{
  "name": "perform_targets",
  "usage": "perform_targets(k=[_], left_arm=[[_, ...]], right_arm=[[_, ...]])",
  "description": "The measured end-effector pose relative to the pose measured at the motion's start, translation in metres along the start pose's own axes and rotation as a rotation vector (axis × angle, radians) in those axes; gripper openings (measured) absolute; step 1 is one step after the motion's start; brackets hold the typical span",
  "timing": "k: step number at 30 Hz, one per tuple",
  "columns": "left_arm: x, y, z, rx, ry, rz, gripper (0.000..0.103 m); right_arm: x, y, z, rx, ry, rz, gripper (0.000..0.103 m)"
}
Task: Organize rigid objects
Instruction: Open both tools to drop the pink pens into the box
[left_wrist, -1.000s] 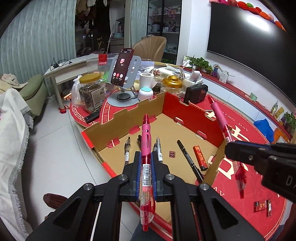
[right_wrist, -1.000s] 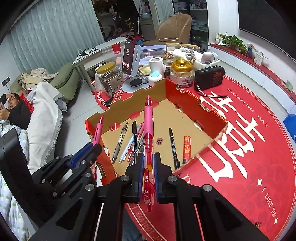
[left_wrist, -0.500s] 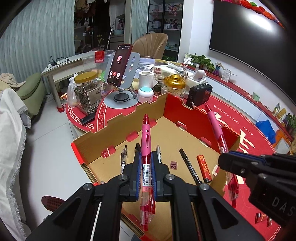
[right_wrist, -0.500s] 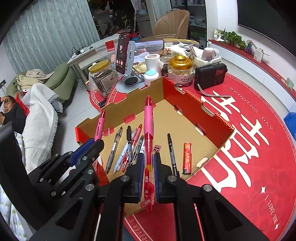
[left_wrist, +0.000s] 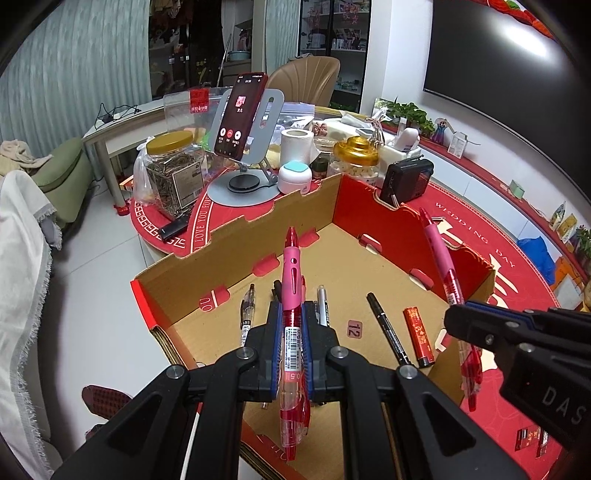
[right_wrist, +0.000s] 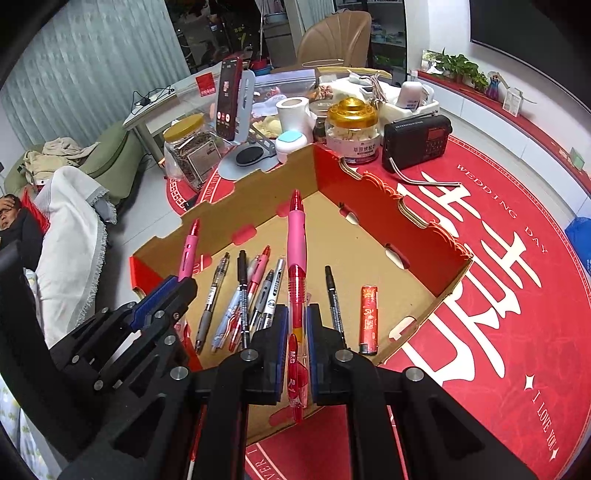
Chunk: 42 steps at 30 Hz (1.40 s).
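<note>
Currently both claws are clamped on pens above the open cardboard box (right_wrist: 436, 254) that stands on the bench with the red cloth (right_wrist: 498, 302).

Left claw (left_wrist: 291, 325): jaws narrow, pressing on a pink-and-red pen (left_wrist: 291, 295) that points forward over the box. The blue pads grip its clear barrel at the barcode label.

Right claw (right_wrist: 297, 325): jaws narrow, pressing on a second pink-and-red pen (right_wrist: 296, 258), tip toward the far corner of the box.

Box contents: a loose group of pens (right_wrist: 243, 295) lies on the floor at the left; a black marker (right_wrist: 334, 299) lies just right of centre; a red lighter (right_wrist: 369, 317) lies beside it, apart from it.

Behind the box stand a phone on a stand (left_wrist: 240, 114), a jar with a gold lid (left_wrist: 356, 158) and a black radio (right_wrist: 417, 140)
</note>
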<state>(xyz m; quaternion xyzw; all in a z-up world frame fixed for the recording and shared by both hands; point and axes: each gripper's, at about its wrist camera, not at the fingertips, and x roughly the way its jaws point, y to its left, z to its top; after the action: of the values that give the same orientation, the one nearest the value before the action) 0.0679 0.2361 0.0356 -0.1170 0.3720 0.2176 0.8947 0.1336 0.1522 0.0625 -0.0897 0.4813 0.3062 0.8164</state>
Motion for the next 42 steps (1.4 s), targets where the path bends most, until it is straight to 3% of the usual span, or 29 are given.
perform_targets(k=[30, 37, 42], left_arm=[[0.017, -0.007, 0.003, 0.018, 0.032, -0.004, 0.011], [0.025, -0.012, 0.003, 0.034, 0.068, -0.008, 0.011], [0.038, -0.019, 0.0, 0.075, 0.138, -0.015, 0.014]], right_arm=[[0.02, -0.011, 0.0, 0.01, 0.033, -0.014, 0.011], [0.03, -0.012, 0.001, 0.013, 0.053, -0.017, 0.011], [0.041, -0.015, -0.002, 0.023, 0.081, -0.02, 0.011]])
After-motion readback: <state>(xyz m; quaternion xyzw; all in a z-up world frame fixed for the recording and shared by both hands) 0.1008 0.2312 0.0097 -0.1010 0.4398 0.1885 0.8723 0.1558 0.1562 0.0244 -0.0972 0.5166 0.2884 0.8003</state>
